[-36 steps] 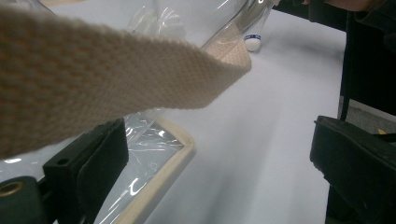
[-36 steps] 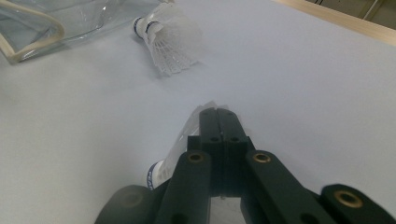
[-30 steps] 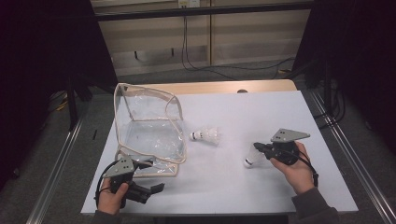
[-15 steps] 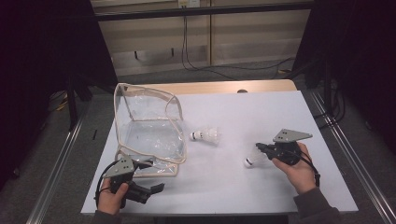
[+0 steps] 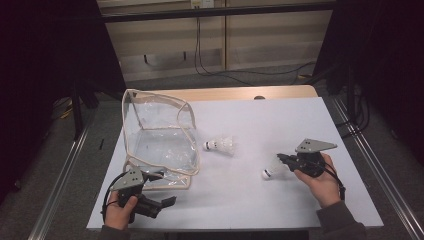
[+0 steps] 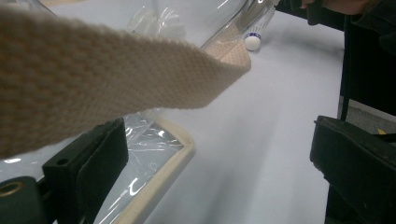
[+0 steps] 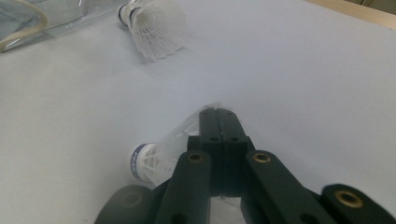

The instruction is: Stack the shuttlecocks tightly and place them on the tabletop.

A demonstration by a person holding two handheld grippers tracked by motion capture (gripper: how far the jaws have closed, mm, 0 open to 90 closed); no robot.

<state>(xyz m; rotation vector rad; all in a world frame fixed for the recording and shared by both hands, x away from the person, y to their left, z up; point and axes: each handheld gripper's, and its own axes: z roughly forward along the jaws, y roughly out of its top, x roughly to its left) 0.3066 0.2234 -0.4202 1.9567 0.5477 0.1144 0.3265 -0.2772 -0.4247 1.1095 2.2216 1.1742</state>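
While the right gripper (image 7: 218, 116) pinches a shuttlecock (image 7: 159, 156) by its feathers

Lift gently toward the clear pouch (image 5: 160, 135) at frame left; left gripper (image 6: 219, 158) jaws spread, steadying its rim.

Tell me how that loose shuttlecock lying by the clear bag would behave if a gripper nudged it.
The shuttlecock lies on its side on the smooth table, so it would probably slide easily. Its cone shape suggests it would roll in a curve around its rounded cork tip. The thin white feather skirt looks very light and likely crushable.
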